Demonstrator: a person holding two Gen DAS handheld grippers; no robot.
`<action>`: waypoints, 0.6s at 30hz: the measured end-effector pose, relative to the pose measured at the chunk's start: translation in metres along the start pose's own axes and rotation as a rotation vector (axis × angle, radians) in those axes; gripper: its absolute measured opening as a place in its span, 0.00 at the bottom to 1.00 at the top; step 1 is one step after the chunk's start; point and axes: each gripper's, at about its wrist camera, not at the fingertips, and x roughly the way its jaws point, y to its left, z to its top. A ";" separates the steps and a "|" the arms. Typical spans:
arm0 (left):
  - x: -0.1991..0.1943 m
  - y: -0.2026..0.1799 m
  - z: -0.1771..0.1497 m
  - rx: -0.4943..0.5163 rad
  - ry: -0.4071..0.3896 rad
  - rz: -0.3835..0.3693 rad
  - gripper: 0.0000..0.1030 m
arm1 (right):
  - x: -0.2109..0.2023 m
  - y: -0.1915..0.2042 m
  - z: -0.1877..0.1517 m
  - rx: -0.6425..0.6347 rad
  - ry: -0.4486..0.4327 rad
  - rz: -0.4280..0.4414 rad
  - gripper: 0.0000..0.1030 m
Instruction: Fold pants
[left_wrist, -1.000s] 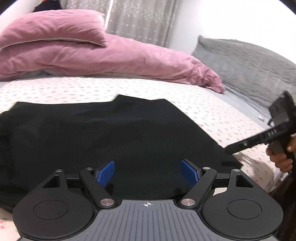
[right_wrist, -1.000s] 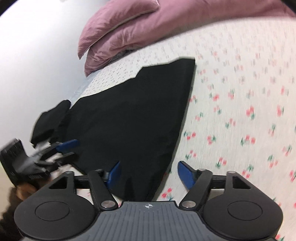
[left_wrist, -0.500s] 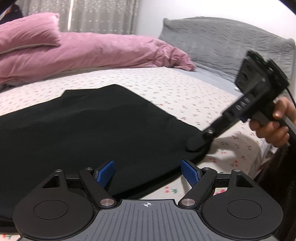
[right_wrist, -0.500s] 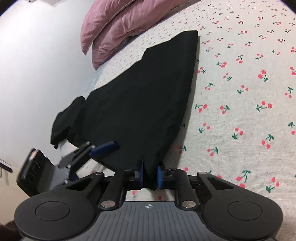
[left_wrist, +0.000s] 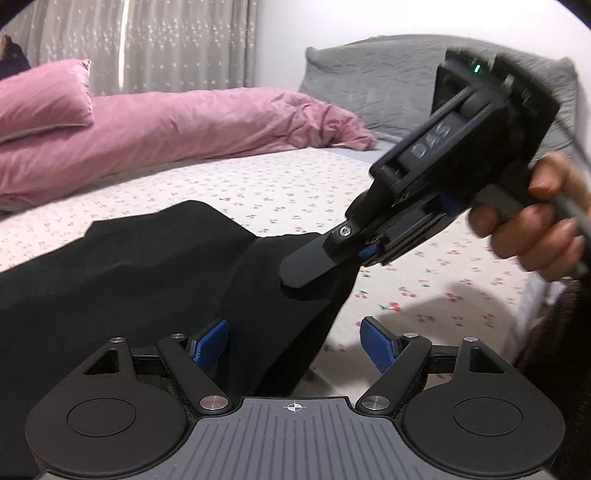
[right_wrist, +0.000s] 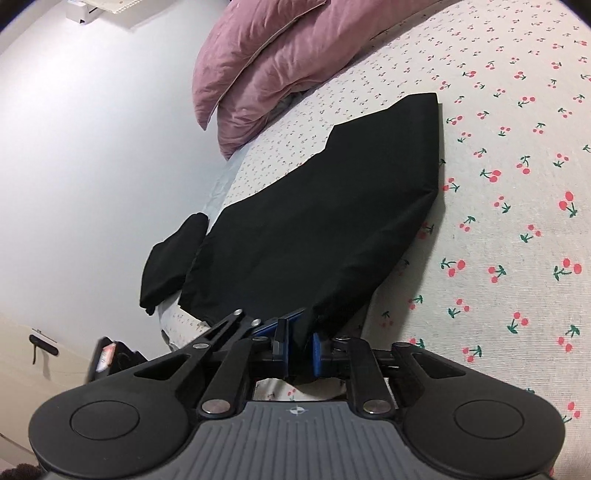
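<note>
A bed covered by a white sheet printed with small red cherries (right_wrist: 517, 206) fills both views, backed by a pale wall. The right gripper (right_wrist: 298, 347) has its blue pads clamped on a corner of the black fabric pants (right_wrist: 332, 206); its jaws have just eased slightly wider, the cloth still pinched between them. That corner is lifted off the sheet, and the rest of the pants lies flat, stretching away ahead of the gripper. The left gripper (left_wrist: 293, 341) stands wide apart, pads touching nothing, just beside the right one and straddling the pants' near edge. A person's hand (left_wrist: 535, 225) holds the right gripper's handle. Far beyond lie a crumpled pink velvet duvet (left_wrist: 192, 125) and a grey quilted pillow (left_wrist: 373, 77).
</note>
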 end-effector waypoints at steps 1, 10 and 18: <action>0.004 -0.002 0.001 0.005 -0.002 0.031 0.75 | -0.004 -0.004 0.001 0.017 0.000 0.005 0.23; 0.020 -0.014 -0.006 0.063 -0.002 0.205 0.54 | -0.009 -0.044 0.033 0.119 -0.098 -0.140 0.57; 0.012 -0.015 -0.012 0.021 -0.052 0.191 0.19 | 0.031 -0.063 0.058 0.137 -0.168 -0.100 0.52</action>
